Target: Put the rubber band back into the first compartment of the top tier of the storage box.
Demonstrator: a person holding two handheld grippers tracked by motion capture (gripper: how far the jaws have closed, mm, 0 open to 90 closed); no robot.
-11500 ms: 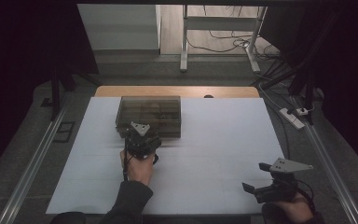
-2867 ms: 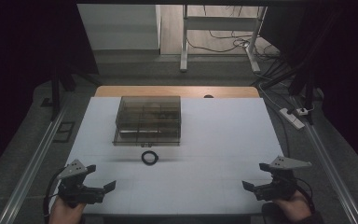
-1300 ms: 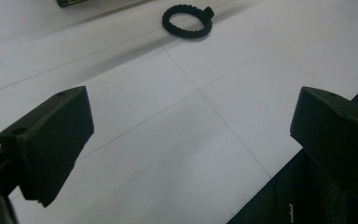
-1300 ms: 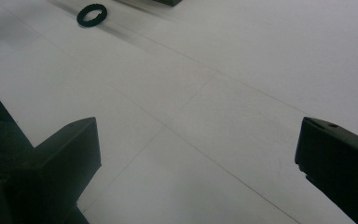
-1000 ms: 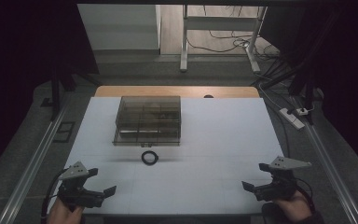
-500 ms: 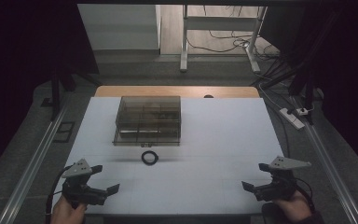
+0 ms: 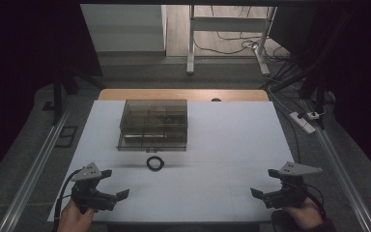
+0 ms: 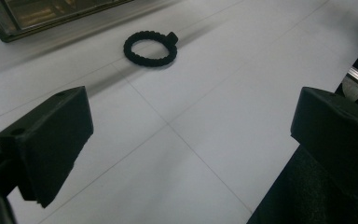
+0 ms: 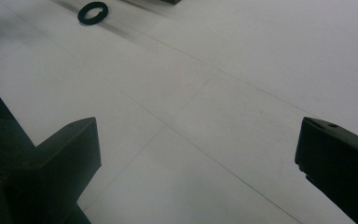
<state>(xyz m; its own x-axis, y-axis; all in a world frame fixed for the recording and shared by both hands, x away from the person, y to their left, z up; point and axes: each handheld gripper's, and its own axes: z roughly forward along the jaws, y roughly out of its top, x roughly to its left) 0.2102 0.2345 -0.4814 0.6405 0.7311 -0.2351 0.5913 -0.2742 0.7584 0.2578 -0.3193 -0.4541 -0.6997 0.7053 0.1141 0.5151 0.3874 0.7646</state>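
Black ring [image 7: 155, 163] amid bare white table [image 7: 222, 145]

High view sits above the near edge, looking forward and down over the whole table [image 7: 222, 145]. Left gripper view rides low at near-left, aimed up-table, close to the ring [image 8: 150, 48]. Right gripper view rides low at near-right, aimed leftward, ring far off. All three share it.

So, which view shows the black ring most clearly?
The left gripper view: there the ring is large, and its ribbed edge and a small tab on its rim are plain. The high view shows the ring small, lying on the table just before the box. The right gripper view shows it far off near the top.
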